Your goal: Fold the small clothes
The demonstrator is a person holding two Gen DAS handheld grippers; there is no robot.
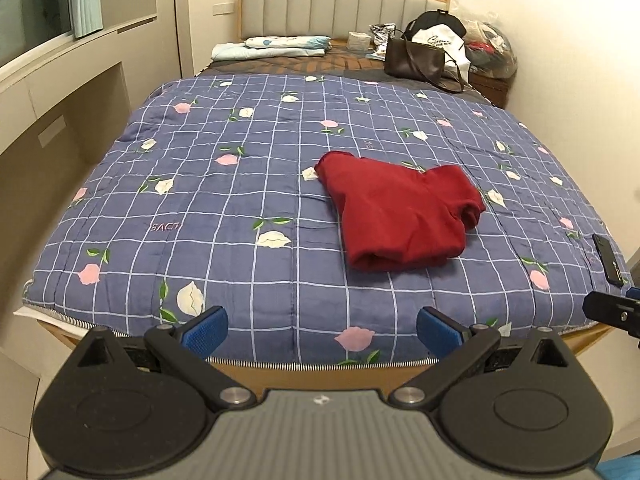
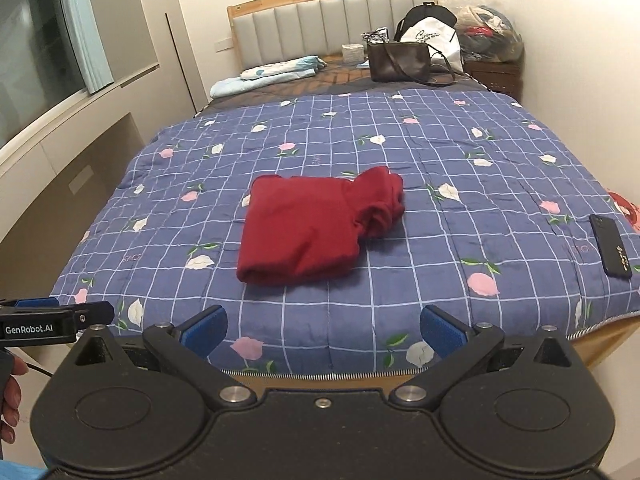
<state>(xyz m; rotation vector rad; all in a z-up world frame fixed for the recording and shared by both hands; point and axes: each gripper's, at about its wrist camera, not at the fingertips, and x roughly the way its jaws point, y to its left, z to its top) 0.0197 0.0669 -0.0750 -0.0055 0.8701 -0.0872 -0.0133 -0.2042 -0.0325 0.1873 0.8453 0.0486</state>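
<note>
Fingers spread wide on both tools: the left gripper (image 1: 322, 326) and the right gripper (image 2: 323, 326) each show blue pads far apart with nothing between them, and both hang over the foot edge of the bed, clear of any cloth. The right tool's tip shows at the far right of the left view, and the left tool, with a hand (image 2: 10, 396) behind it, shows at the far left of the right view, so the two sit side by side.

Beyond them lies the blue checked floral quilt (image 1: 240, 200), and on it, well apart from both grippers toward the middle of the bed, the red garment (image 1: 396, 210). It appears already folded into a thick, rounded packet, with a bunched part, perhaps a sleeve or collar, sticking out on its right side (image 2: 380, 204). It looks like a soft, light knit, limp and likely to sag or unfold if lifted by one point, so a hold on the layered near edge, or on two corners at once, seems safest. A dark phone (image 2: 610, 246) lies near the right edge of the quilt, apart from the garment
</note>
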